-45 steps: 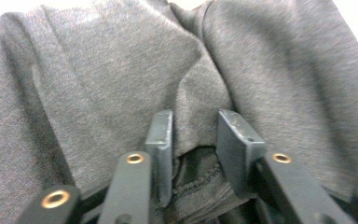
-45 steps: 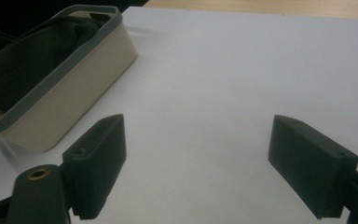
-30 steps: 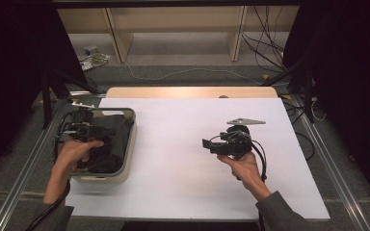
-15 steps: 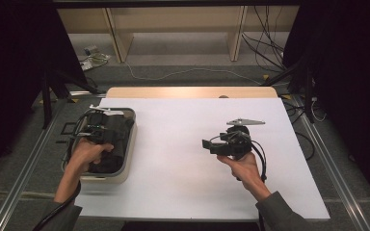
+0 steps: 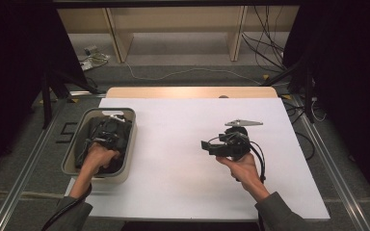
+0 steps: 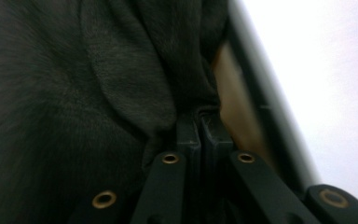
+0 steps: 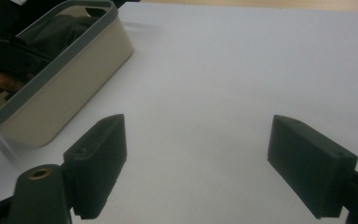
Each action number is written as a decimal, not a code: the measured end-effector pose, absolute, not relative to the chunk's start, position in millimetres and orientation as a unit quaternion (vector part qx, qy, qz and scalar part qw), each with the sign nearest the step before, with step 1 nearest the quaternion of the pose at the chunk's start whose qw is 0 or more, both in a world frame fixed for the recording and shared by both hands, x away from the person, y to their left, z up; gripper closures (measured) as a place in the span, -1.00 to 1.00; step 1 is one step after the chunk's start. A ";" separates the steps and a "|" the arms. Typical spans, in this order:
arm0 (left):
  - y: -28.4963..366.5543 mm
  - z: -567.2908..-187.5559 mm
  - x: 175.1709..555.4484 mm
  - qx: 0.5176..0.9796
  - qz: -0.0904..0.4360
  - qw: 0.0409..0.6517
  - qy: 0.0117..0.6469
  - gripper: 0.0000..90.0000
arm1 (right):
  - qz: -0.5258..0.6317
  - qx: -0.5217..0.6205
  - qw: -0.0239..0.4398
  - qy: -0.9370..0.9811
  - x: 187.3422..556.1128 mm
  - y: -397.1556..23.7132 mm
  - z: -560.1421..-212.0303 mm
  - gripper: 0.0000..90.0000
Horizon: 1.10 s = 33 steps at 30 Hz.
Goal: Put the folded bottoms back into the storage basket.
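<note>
Left tool (image 6: 199, 128) is pinching shut on the dark cloth (image 6: 74, 107) inside the bin (image 5: 130, 144), and should be lifting it straight up, while the right tool (image 7: 196, 168) is hovering open over the tabletop (image 5: 183, 144)

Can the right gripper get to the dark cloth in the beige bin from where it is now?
Probably yes. The right gripper stands open over bare white table, with nothing between it and the bin. However, the left gripper is already inside, shut on the dark cloth, so space there looks tight.
</note>
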<state>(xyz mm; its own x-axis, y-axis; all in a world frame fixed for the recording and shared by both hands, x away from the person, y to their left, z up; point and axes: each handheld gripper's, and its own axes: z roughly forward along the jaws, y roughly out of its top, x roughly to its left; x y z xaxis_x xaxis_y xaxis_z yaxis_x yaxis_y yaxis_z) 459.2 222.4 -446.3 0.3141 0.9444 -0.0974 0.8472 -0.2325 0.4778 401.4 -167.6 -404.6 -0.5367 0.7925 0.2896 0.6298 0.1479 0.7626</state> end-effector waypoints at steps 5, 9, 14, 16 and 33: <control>225.1 -453.0 464.7 0.775 0.099 0.230 0.580 0.93 | 0.450 0.473 0.091 0.752 401.2 -168.3 -404.1 -0.55; 225.3 -455.9 465.5 0.768 0.100 0.233 0.588 0.92 | 0.450 0.474 0.092 0.751 401.3 -169.1 -404.4 -0.55; 229.1 -451.3 461.6 0.766 0.090 0.249 0.586 0.84 | 0.455 0.471 0.095 0.750 400.1 -170.3 -401.9 -0.55; 231.3 -449.2 460.5 0.761 0.087 0.257 0.589 0.80 | 0.456 0.471 0.096 0.749 399.9 -170.9 -401.1 -0.55; 238.4 -415.2 445.6 0.749 0.104 0.285 0.588 0.27 | 0.462 0.471 0.098 0.746 399.0 -173.1 -399.6 -0.55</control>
